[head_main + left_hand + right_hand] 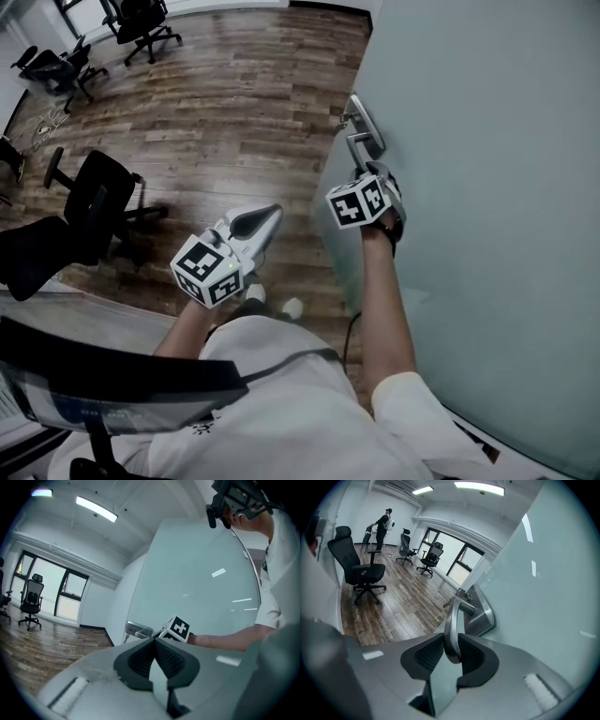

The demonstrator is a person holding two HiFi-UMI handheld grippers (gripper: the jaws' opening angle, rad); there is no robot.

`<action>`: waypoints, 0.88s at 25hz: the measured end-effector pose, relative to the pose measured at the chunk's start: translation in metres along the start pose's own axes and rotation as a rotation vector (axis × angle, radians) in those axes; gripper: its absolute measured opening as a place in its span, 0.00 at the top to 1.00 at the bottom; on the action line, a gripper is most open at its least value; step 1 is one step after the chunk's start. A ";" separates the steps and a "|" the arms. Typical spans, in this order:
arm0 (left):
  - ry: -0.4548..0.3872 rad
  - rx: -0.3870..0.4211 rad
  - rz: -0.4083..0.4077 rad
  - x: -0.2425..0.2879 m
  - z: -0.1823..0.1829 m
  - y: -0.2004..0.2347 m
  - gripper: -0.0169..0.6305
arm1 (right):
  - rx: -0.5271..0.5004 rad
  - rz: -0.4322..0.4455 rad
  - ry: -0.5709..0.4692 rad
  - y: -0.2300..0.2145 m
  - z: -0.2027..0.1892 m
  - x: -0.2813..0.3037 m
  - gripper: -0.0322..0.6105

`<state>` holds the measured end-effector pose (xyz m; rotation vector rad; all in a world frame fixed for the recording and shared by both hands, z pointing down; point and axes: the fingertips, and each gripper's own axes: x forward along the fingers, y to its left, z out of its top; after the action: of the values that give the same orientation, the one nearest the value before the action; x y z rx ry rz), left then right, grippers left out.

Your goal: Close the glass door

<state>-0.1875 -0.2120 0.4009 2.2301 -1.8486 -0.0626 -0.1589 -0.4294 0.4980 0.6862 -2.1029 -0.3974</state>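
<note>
Here the right gripper (451, 639) clamps the handle (452, 615) of the glass door (487, 187), while the left gripper (154, 641) is closed and empty.

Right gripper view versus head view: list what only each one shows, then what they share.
Only the right gripper view: the right gripper seen close up, its jaws shut on the door handle; a person standing near the far windows; ceiling lights.

Only the head view: the left gripper, away from the door, and the wearer's right forearm.

Both: the glass door, the door handle, the wood floor and black office chairs.
</note>
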 end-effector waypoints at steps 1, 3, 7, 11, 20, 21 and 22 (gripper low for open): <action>-0.001 0.000 0.007 -0.003 -0.002 0.000 0.97 | -0.008 -0.001 -0.001 0.003 0.000 0.000 0.80; -0.002 0.005 0.018 -0.009 -0.004 -0.001 0.97 | -0.025 -0.007 -0.004 0.008 0.002 -0.003 0.80; -0.006 -0.001 0.047 -0.032 -0.004 -0.001 0.97 | -0.035 0.010 -0.021 0.022 0.009 -0.014 0.80; -0.013 -0.012 0.099 -0.061 -0.010 0.007 0.97 | -0.040 0.023 -0.034 0.034 0.014 -0.020 0.80; -0.027 -0.029 0.225 -0.146 -0.025 0.007 0.97 | -0.066 0.063 -0.061 0.069 0.023 -0.036 0.80; -0.032 -0.029 0.231 -0.154 -0.024 0.004 0.97 | -0.069 0.069 -0.064 0.074 0.025 -0.039 0.80; -0.037 -0.028 0.236 -0.161 -0.024 0.000 0.97 | -0.072 0.075 -0.067 0.079 0.026 -0.043 0.80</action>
<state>-0.2144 -0.0510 0.4045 1.9895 -2.1029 -0.0870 -0.1853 -0.3404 0.4958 0.5570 -2.1596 -0.4579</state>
